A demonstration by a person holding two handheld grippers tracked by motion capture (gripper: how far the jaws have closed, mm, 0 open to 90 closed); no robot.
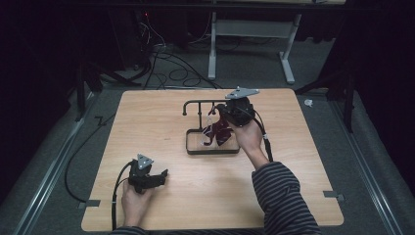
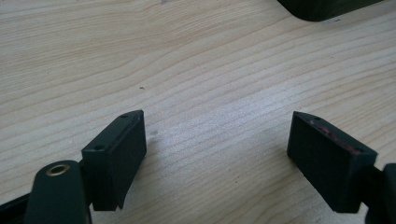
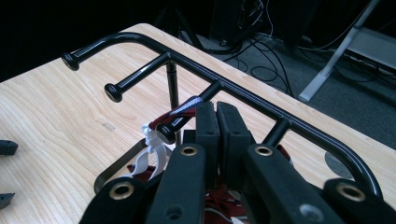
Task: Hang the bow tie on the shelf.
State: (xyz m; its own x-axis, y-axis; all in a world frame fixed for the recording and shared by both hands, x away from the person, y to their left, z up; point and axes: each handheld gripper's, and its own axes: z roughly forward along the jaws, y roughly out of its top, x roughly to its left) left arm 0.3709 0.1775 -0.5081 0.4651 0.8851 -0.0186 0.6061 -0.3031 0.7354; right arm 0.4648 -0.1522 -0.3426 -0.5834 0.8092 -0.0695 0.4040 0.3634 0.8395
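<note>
Strap [image 3: 180, 114] of the dark red item is looped over a rack [image 3: 261, 105] peg; right gripper [image 3: 217, 123], clenched, is seen at its 3 o'clock. Withdrawal is judged outstanding. Left gripper [image 2: 217, 154] is released.

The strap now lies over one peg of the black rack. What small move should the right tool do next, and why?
Probably open the right tool and let go. Its jaws stand closed beside the peg, and the red and white strap already loops over that peg, with the dark red item hanging above the rack's base. Releasing would show whether it hangs by itself.
</note>
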